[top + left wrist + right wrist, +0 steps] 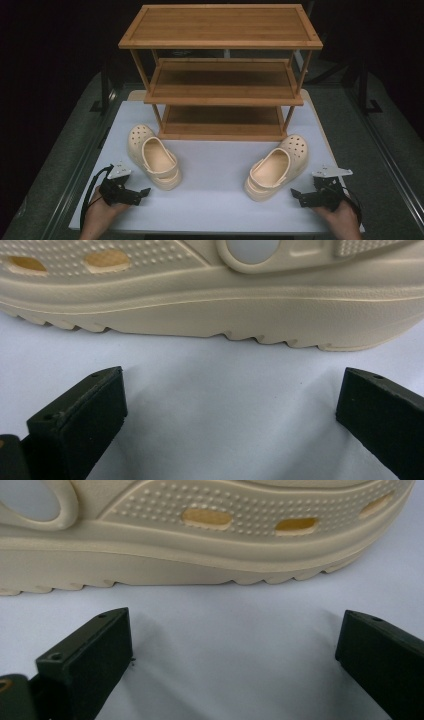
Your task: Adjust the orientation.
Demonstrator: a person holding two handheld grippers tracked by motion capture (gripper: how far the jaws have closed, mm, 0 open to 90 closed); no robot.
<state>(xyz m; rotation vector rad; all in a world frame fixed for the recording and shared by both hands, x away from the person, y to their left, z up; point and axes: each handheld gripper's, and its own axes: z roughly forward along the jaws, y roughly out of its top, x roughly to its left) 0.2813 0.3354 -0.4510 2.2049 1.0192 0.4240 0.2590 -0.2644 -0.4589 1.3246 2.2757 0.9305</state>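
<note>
Left clog (153,157): cream, lower left of centre on white table (215,165), just in front of wooden rack (222,75), toe toward rack. Right clog (278,167): cream, lower right of centre, toe up-right. Left gripper (144,192): bottom left, jaws spread wide, empty, near left clog's heel side, sole (210,315) just ahead, not touching. Right gripper (296,194): bottom right, jaws spread wide, empty, near right clog, apart from it
</note>
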